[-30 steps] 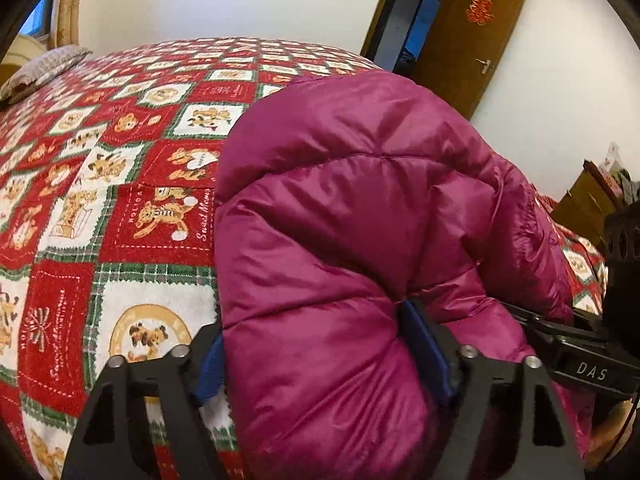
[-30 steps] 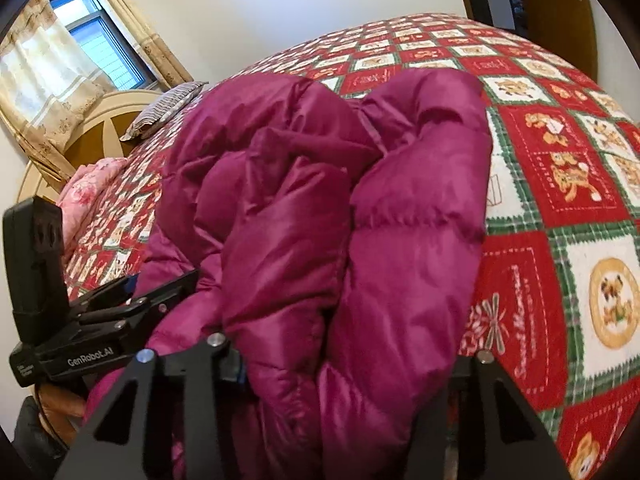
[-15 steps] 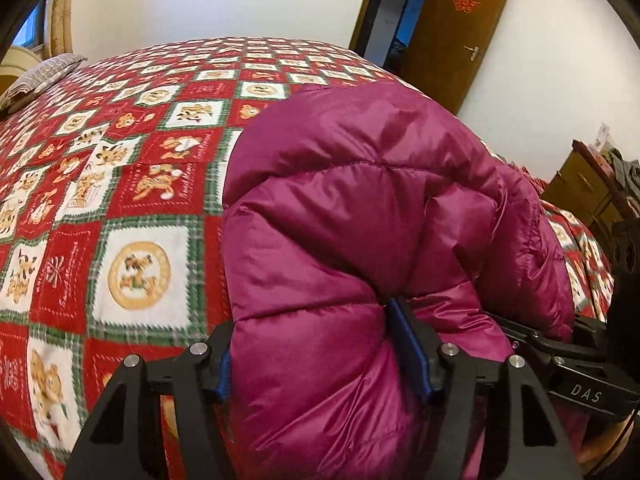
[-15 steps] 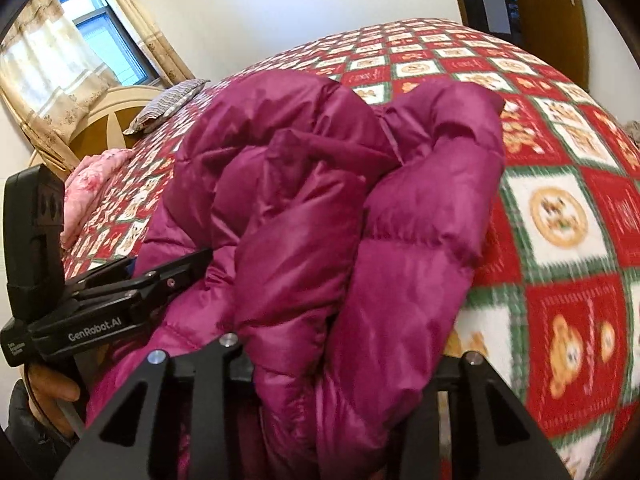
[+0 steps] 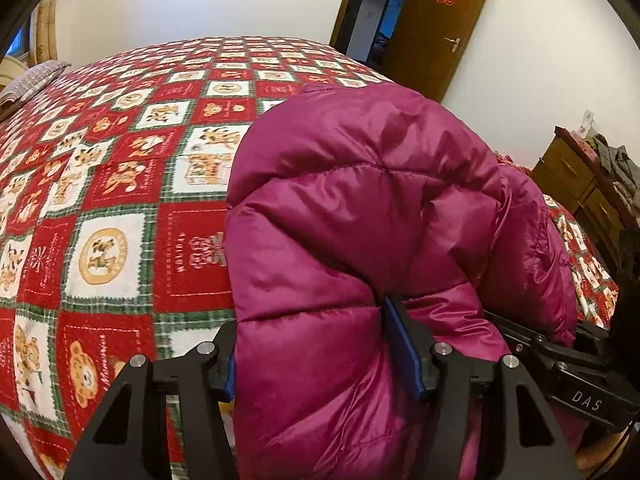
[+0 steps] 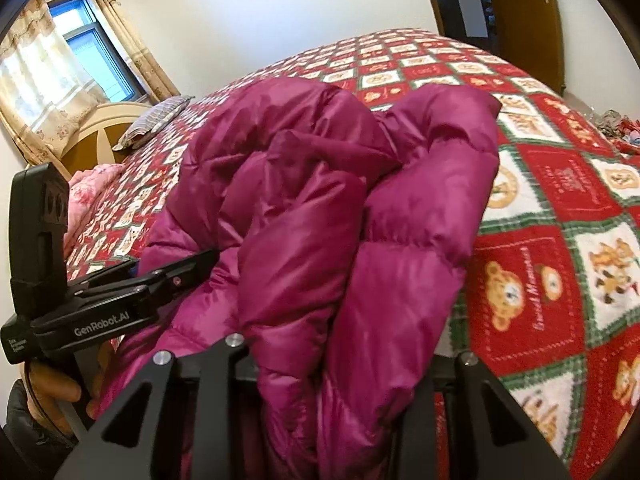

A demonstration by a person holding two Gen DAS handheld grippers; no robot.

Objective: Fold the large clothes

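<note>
A puffy magenta down jacket (image 5: pixel 360 208) is bunched in a thick bundle over the red patchwork bedspread (image 5: pixel 120 208). My left gripper (image 5: pixel 320 360) is shut on a thick fold of it, blue pads pressing both sides. In the right wrist view the same jacket (image 6: pixel 320 220) fills the middle, and my right gripper (image 6: pixel 340 368) is shut on another thick fold; its fingertips are buried in the fabric. The left gripper (image 6: pixel 152 280) shows at the left of that view, gripping the jacket's other side. The right gripper's body (image 5: pixel 560 364) shows at lower right of the left wrist view.
A striped pillow (image 6: pixel 156 120) and a pink blanket (image 6: pixel 88 196) lie by the headboard under a curtained window (image 6: pixel 80 56). A wooden door (image 5: pixel 436 20) stands open behind the bed. A wooden dresser (image 5: pixel 580 184) stands at the right.
Both grippers have pulled the jacket bundle toward the bed's near edge. More bedspread shows beyond and beside the jacket. Both grips are unchanged.
</note>
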